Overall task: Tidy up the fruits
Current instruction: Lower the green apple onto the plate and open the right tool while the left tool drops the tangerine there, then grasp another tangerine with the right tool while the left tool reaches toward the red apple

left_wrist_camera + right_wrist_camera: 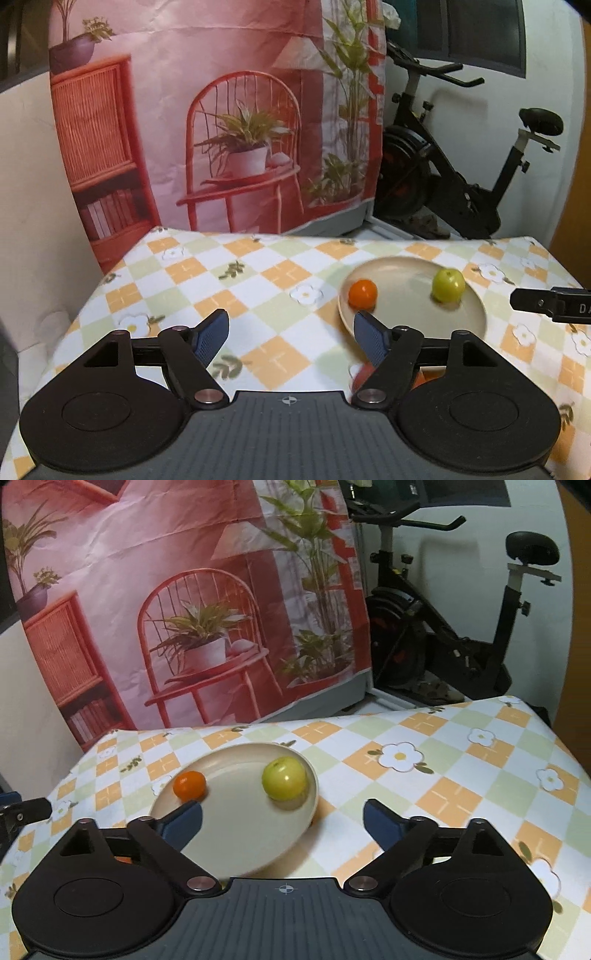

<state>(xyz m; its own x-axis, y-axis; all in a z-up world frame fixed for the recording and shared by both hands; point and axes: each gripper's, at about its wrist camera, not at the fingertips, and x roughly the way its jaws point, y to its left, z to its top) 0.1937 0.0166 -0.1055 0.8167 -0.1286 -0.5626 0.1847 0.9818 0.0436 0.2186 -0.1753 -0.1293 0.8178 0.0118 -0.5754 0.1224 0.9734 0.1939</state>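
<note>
Left of the plate (476, 314), my left gripper (291, 338) is wide apart with nothing in it. On the plate's left side sits a small, round orange (362, 293), bright and shiny. On its right side sits a green apple (448, 285), smooth, with a dent on top. My right gripper (282, 825) is also wide apart and holds nothing. Something reddish hides under my left tool by the plate's near edge, maybe another fruit. I should go slow so nothing rolls.
</note>
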